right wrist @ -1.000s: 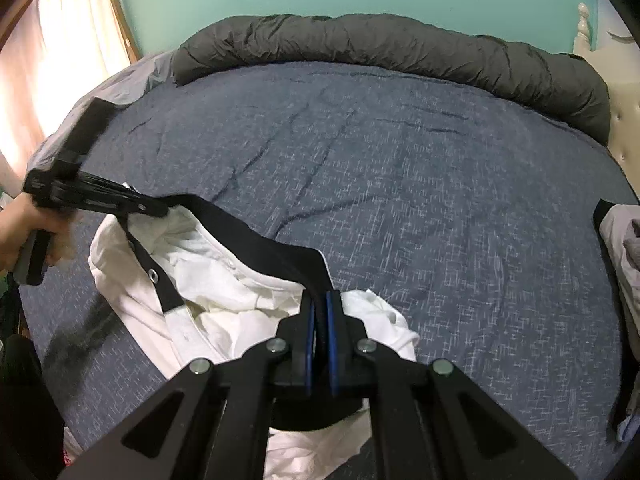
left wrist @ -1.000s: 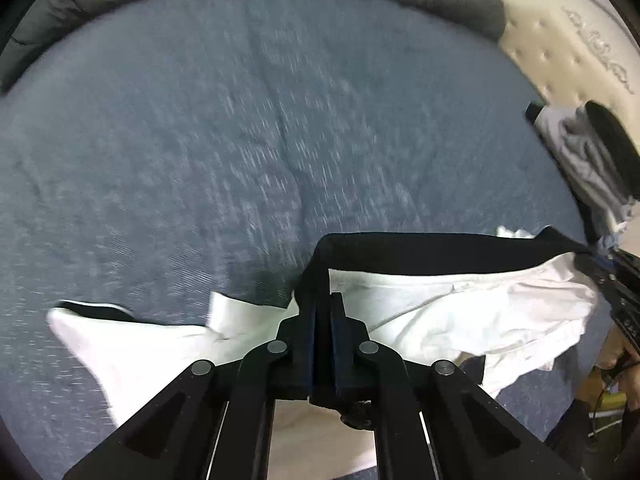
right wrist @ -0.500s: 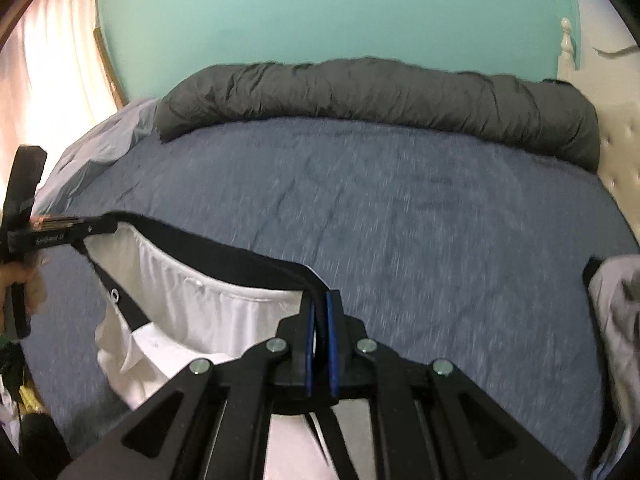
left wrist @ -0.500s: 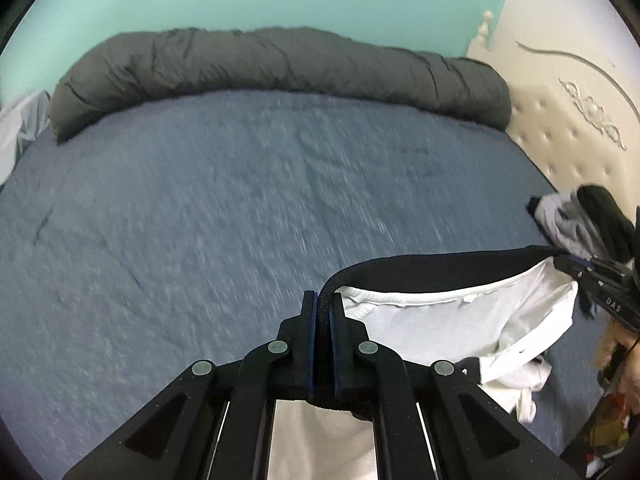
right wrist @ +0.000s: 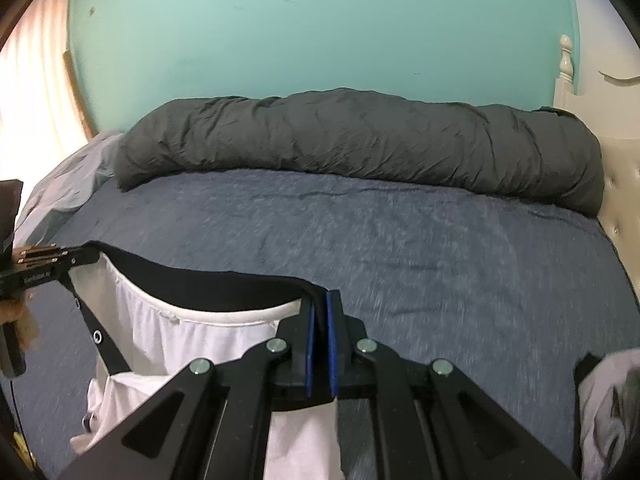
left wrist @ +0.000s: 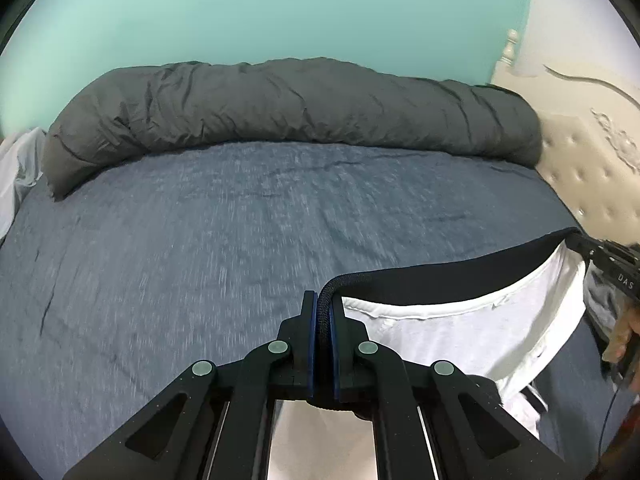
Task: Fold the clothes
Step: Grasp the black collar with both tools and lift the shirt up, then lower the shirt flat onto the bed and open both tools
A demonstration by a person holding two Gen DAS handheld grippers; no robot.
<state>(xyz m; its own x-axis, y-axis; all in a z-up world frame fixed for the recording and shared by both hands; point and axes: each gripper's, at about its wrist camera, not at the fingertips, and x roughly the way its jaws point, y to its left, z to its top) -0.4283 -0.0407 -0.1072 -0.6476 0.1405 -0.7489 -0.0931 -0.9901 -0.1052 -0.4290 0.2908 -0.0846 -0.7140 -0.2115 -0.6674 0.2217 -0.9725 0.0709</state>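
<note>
A white garment (left wrist: 448, 336) with a black band (left wrist: 452, 280) along its top edge hangs stretched between my two grippers above the blue bed (left wrist: 200, 240). My left gripper (left wrist: 323, 304) is shut on one end of the band. My right gripper (right wrist: 318, 304) is shut on the other end; it also shows at the right edge of the left wrist view (left wrist: 600, 256). In the right wrist view the white garment (right wrist: 176, 340) hangs below the band (right wrist: 200, 284), and the left gripper (right wrist: 60, 264) shows at the left edge. A black strap with snaps (right wrist: 98, 336) dangles from it.
A rolled dark grey duvet (left wrist: 300, 112) lies along the far edge of the bed against a teal wall. A cream tufted headboard (left wrist: 588, 168) is at the right. Other grey clothes (right wrist: 608, 400) lie at the bed's right side. A curtain (right wrist: 32, 92) hangs left.
Both grippers have lifted the garment up off the bed and pulled its black band taut between them. The views have tilted up from the bedsheet to the wall.
</note>
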